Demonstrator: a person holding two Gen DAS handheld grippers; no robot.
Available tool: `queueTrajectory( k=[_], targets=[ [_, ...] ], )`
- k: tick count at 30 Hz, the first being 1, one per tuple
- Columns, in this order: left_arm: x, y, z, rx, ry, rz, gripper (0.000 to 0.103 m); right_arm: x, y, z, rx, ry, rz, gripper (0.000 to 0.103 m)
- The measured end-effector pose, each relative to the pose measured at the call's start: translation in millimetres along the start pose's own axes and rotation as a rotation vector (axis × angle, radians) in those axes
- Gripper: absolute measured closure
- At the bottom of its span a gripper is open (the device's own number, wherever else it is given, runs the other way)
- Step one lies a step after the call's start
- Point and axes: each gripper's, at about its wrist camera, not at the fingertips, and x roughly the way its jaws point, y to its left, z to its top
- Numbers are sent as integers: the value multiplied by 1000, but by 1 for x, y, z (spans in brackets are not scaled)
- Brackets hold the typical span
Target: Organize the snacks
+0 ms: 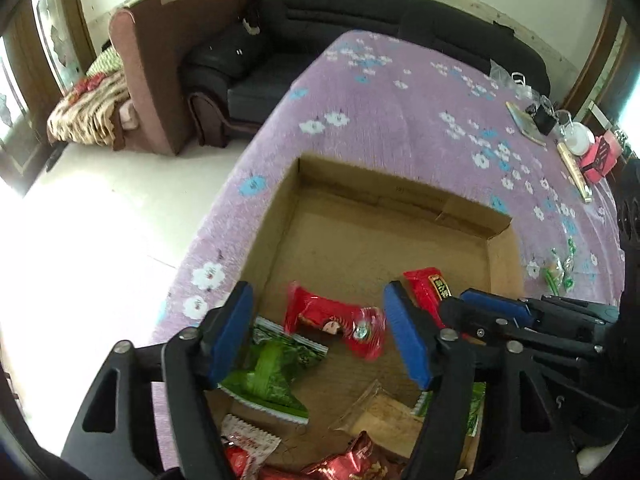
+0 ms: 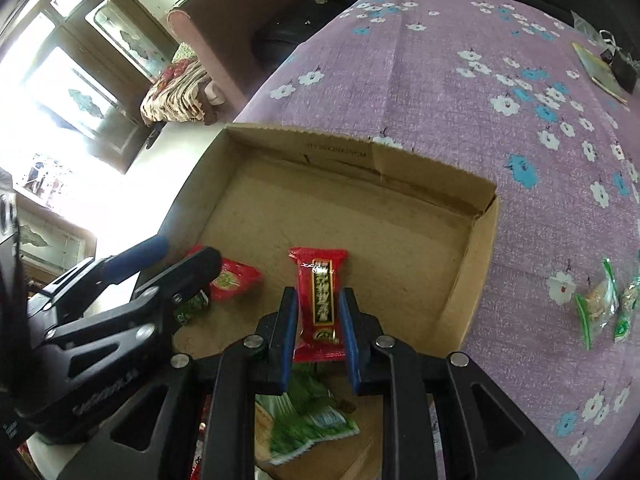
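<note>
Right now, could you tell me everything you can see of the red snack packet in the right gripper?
The red snack packet is a glossy plastic wrapper with a black label strip of pale characters and crimped ends. It stands roughly upright, lengthwise between the right gripper pads, which pinch its lower half. It hangs over the cardboard box, above a green packet.

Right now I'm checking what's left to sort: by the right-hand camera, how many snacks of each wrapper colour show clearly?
Red: 2, held red packet in the right tongs, loose red packet.
Green: 2, near green packet, far green packet.
Clear with green ends: 2, left candy, right candy, on the cloth.
Total: 6
</note>
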Motion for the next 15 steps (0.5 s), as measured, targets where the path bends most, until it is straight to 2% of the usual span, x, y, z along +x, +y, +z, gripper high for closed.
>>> queueTrajectory(
  k=[3,8,12,15],
  targets=[
    [-14,0,1,-9,-35,25,27,-13,-2,-1,13,-24,-8,82],
    [-40,1,-1,-28,-114,35,26,-39,-6,-8,39,-76,-20,82],
    [-61,1,-7,-83,-120,21,26,-53,-2,-10,41,-102,-13,82],
    [-82,-8,-13,-61,-124,126,26,-58,3,-13,35,-101,9,82]
  ],
)
